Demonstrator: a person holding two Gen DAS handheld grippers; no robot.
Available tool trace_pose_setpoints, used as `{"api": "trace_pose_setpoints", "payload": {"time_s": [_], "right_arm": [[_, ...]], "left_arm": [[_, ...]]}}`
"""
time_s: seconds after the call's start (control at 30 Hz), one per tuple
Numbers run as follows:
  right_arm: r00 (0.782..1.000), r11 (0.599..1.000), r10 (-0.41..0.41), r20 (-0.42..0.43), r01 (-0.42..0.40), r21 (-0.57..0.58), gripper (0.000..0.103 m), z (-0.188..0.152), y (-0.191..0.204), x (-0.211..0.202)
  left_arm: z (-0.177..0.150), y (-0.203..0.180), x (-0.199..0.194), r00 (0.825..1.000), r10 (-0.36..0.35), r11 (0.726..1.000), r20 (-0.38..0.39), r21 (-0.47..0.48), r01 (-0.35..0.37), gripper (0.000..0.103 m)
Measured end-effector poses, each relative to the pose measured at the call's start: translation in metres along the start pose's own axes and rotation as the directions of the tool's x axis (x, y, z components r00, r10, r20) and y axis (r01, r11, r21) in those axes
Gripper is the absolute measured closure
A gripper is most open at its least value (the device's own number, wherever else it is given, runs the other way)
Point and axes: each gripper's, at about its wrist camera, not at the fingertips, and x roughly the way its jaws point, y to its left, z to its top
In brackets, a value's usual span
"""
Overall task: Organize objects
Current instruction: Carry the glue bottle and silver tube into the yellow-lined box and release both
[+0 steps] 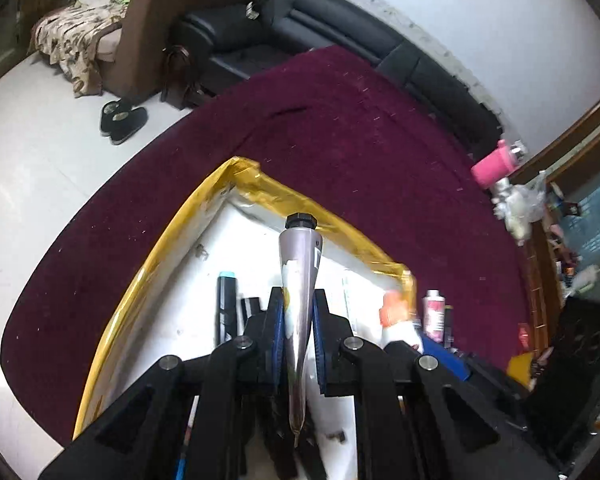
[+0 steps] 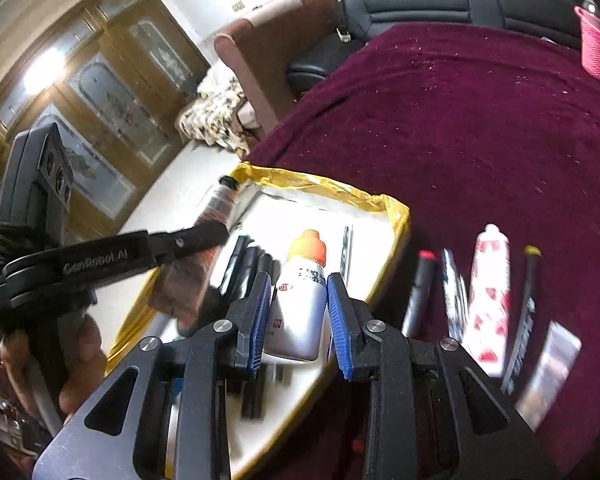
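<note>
My left gripper [image 1: 298, 300] is shut on a silvery tube with a black cap [image 1: 300, 264], held above a white tray with a yellow taped rim [image 1: 284, 194]. The tube and left gripper also show in the right wrist view [image 2: 220, 204]. My right gripper [image 2: 298, 284] is shut on a white bottle with an orange cap [image 2: 302, 300], over the same tray [image 2: 396, 208]. Black markers [image 1: 226, 304] lie inside the tray.
The tray sits on a maroon cloth [image 2: 480, 128]. To its right on the cloth lie a red-capped marker [image 2: 418, 292], a white tube with red print [image 2: 488, 296] and a black pen [image 2: 526, 308]. A pink cup [image 1: 494, 164] stands far right. A black sofa [image 1: 300, 12] is behind.
</note>
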Motion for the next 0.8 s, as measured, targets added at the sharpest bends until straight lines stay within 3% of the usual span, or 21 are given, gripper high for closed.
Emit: {"api": "trace_pose_setpoints", "payload": {"time_s": [0.37,0.53,0.67,0.7,0.77,0.8], "right_arm": [[0.993,0.995,-0.089,-0.075,0.086,-0.051,0.074,0.022,-0.008,0.042],[0.991,0.994,-0.101,-0.084,0.097,-0.056,0.074,0.021,-0.008,0.050],[0.996,0.998,-0.063,-0.067,0.062,-0.013,0.073,0.022,-0.015,0.047],[0.997,0.999,-0.053,-0.056,0.053,-0.003,0.067,0.022,-0.016,0.044],[0.999,1.000,-0.028,-0.025,0.028,-0.003,0.044,0.021,-0.016,0.036],[1.000,1.000,-0.025,-0.008,0.025,-0.008,0.043,0.021,-0.014,0.031]], "left_arm": [[0.005,0.006,0.037,0.995,0.032,0.999,-0.094,-0.017,-0.034,0.092],[0.006,0.008,0.036,0.995,0.038,0.999,-0.094,-0.027,-0.041,0.088],[0.005,0.016,0.030,0.995,0.010,0.998,-0.096,-0.068,-0.017,0.088],[0.005,0.018,0.028,0.996,-0.001,0.997,-0.093,-0.081,-0.007,0.087],[0.005,0.022,0.024,0.995,-0.031,0.994,-0.091,-0.106,0.021,0.084],[0.004,0.023,0.021,0.995,-0.043,0.993,-0.090,-0.109,0.034,0.083]]}}
